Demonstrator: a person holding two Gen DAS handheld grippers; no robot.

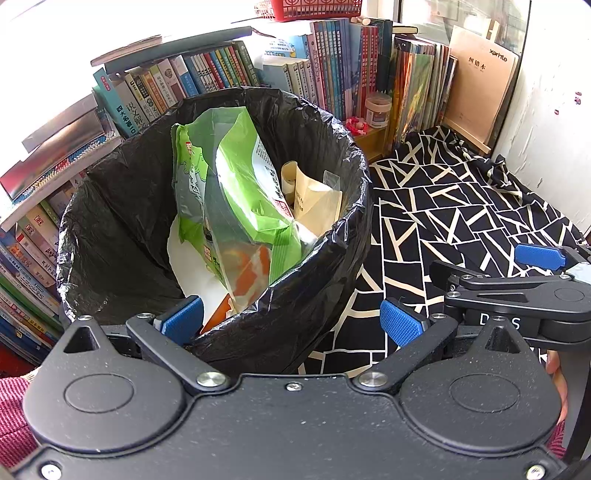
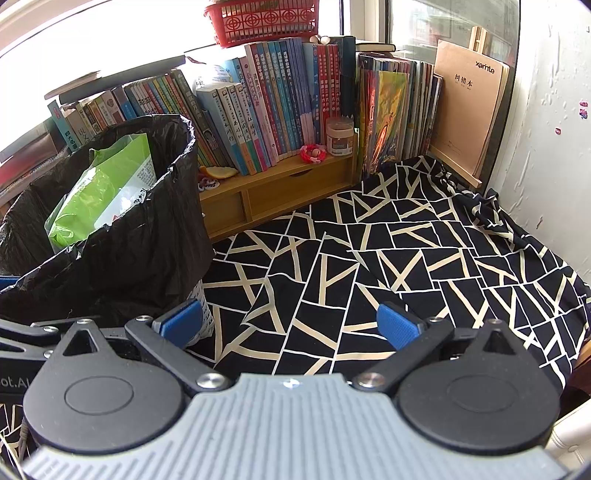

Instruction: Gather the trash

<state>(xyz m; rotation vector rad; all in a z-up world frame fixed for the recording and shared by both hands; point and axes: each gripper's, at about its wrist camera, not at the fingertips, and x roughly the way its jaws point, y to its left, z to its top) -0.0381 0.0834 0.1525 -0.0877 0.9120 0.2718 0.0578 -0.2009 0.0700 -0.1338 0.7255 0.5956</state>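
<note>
A trash bin lined with a black bag (image 1: 325, 184) stands on the patterned cloth and holds a green and white plastic package (image 1: 236, 192), beige paper wrappers (image 1: 314, 199) and white paper. My left gripper (image 1: 291, 321) is open, its jaws astride the bin's near rim: the left blue pad (image 1: 183, 319) inside, the right pad (image 1: 400, 323) outside. In the right wrist view the bin (image 2: 122, 251) is at the left with the green package (image 2: 107, 184) sticking up. My right gripper (image 2: 290, 323) is open and empty over the cloth, just right of the bin.
A black cloth with cream lines (image 2: 406, 266) covers the table. Rows of books (image 2: 266, 110) on a wooden shelf (image 2: 280, 192) line the back, with a small jar (image 2: 340, 136), a red basket (image 2: 262, 22) on top and a brown notebook (image 2: 469, 110) by the white wall.
</note>
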